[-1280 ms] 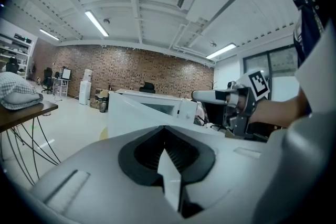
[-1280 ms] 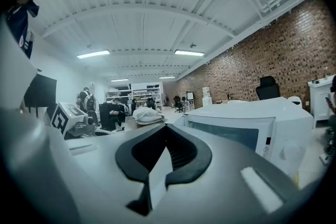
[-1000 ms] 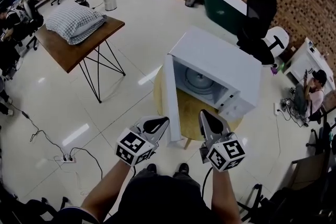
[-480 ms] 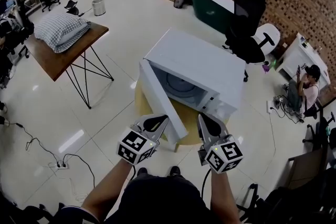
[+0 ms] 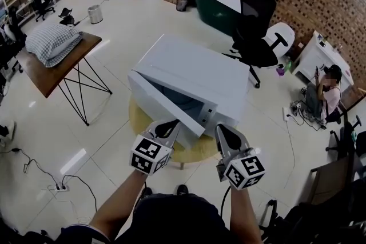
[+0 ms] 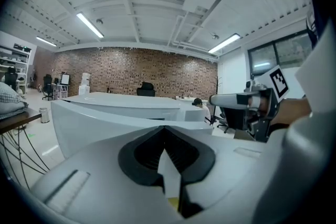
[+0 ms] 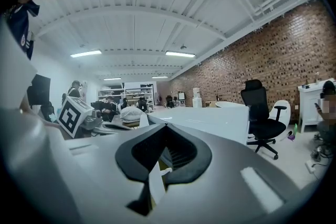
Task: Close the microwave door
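The microwave door [image 5: 163, 101], judged rigid and light on its hinge, stands slightly ajar. A flat push near its free edge is advised. The left claw [image 5: 170, 124] and the right claw [image 5: 223, 130] are pressed together, empty.

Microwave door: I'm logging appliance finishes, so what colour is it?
The microwave door is plain white, clearest in the head view.

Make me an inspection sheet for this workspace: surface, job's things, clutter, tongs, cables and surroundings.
Surface: round table, carrying only the microwave.
Job's things: microwave door ajar, nearly shut.
Clutter: nothing seen.
Tongs: left tongs shut, empty, at the door; right tongs shut, empty, beside it.
Cables: power strip and cords, far left.
Surroundings: pillow on side table, chair, bathtub, seated person.
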`<state>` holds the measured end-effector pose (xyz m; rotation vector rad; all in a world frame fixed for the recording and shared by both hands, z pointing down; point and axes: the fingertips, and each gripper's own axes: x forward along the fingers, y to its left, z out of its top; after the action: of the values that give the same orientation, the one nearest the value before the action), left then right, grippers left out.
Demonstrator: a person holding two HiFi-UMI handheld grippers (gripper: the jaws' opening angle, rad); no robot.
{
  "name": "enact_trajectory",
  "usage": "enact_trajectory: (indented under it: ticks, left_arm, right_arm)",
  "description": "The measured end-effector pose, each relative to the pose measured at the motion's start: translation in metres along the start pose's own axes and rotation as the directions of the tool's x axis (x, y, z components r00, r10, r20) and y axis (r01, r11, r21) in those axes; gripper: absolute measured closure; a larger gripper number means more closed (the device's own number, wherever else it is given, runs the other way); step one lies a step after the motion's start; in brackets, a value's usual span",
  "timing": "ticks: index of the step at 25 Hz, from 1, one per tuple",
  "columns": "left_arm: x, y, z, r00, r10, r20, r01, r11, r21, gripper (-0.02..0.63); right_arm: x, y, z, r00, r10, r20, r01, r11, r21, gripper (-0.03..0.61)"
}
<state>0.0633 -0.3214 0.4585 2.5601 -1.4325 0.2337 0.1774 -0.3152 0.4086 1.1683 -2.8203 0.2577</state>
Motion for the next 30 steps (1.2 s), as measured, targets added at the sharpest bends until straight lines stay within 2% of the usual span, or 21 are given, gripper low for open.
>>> enact_trajectory:
  ticks: [12,23,27,30]
  left_arm:
    - [0.069,-0.014,-0.006,0.998,0.021,-0.051,-0.02,1.0,0.018,0.607]
    - [0.08,-0.012,-0.001,0.996,0.076,-0.051,-0.076,0.997,0.012,0.603]
    - [0.094,-0.007,0.001,0.991,0.113,-0.071,-0.11,0.993,0.037,0.603]
    - [0.093,-0.007,0.001,0.992,0.113,-0.06,-0.112,0.994,0.017,0.603]
  right_arm:
    - [-0.02,-0.044,0.0,1.0,-0.012,-0.017,0.012,1.0,-0.011,0.577]
    - [-0.025,-0.06,-0.005,1.0,-0.025,-0.018,0.025,1.0,0.01,0.577]
    - [-0.022,-0.061,-0.006,1.0,-0.021,-0.016,0.021,1.0,0.017,0.577]
    - [-0.022,-0.062,-0.003,1.0,-0.011,-0.013,0.012,1.0,0.012,0.577]
